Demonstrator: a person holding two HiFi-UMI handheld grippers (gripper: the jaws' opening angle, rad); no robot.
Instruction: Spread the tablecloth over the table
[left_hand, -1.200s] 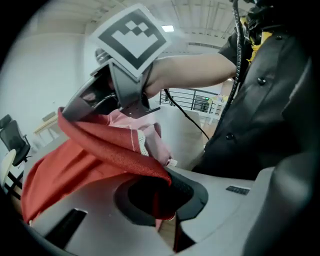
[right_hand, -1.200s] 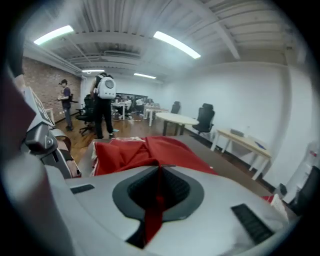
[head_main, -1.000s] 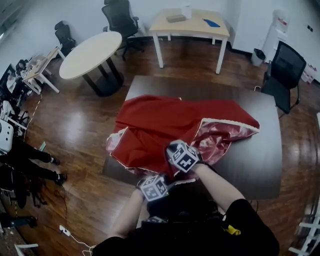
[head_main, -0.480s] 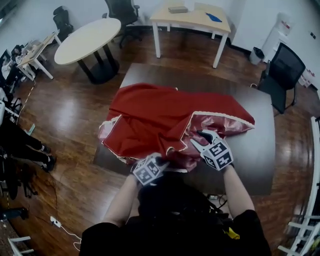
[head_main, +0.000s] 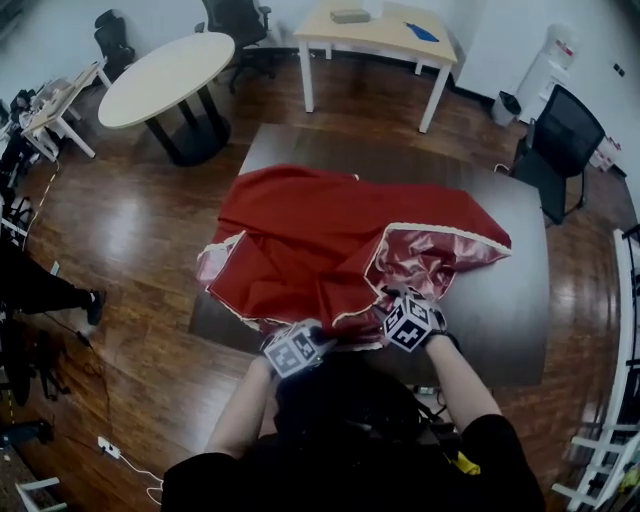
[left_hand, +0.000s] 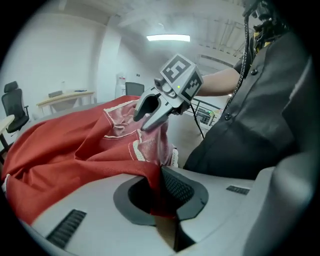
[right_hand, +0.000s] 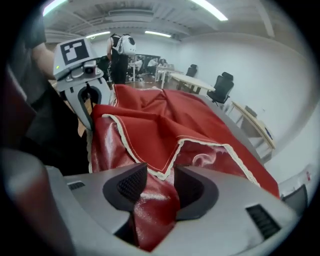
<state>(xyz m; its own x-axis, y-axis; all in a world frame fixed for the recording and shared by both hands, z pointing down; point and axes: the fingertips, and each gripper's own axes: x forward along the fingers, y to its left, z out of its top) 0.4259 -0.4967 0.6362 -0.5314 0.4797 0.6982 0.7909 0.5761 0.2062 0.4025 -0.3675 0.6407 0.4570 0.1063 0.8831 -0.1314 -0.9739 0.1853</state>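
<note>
1. Red cloth is pinched tight in the left gripper (left_hand: 160, 186), the one closest to the person's body. Its jaws are closed on a fold of the tablecloth (head_main: 320, 235) at the near edge of the worktop (head_main: 500, 310).
2. Just beside it, the right gripper (right_hand: 156, 187) has just been opening its jaws. They stand apart, with a shiny fold of the cloth's underside lying between them, below a cream-trimmed corner.
3. The tablecloth lies bunched and creased over the left and middle of the dark worktop. One corner is turned back to show the glossy underside, and the left edge hangs over the side.
4. Beyond, on the wooden floor, a black office chair (head_main: 562, 150) stands to the right. A pale round table (head_main: 165, 78) is at the far left and a light wooden table (head_main: 380, 35) at the back.
</note>
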